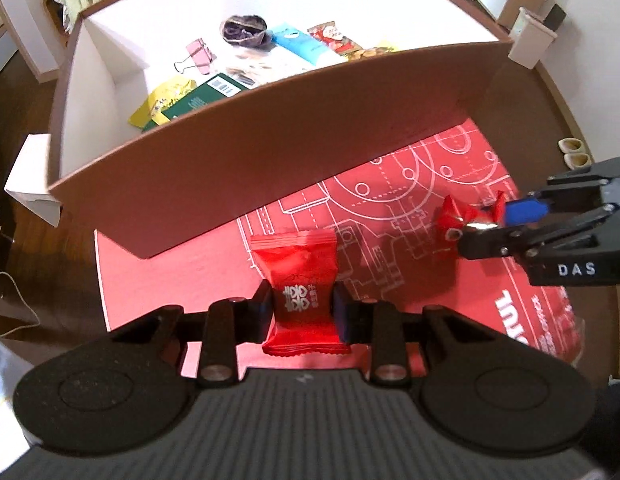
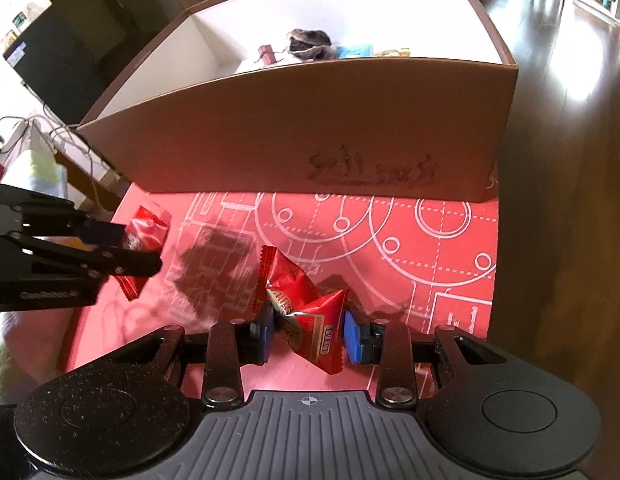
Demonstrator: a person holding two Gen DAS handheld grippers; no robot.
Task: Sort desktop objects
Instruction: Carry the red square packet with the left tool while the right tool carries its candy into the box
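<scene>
The left gripper is clamped on a flat red foil candy packet with white characters, its 2 dark pads pressing the packet's sides while the crimped ends stick out in front and behind. The packet hangs above the red mat printed with white technical line drawings. In the right wrist view the same gripper comes in from the left edge with that packet between its fingers.

The right gripper is closed on a red twist-wrapped candy with a silver and gold label, held between 2 blue pads, also over the mat. From the left wrist view this gripper enters at the right with the candy at its tip.

Just beyond both stands the brown cardboard box with white inner walls, its near wall rising from the mat's far edge. Inside lie a pink binder clip, a dark fuzzy bowl-shaped item, a light blue packet, a yellow pouch and a green flat package.
</scene>
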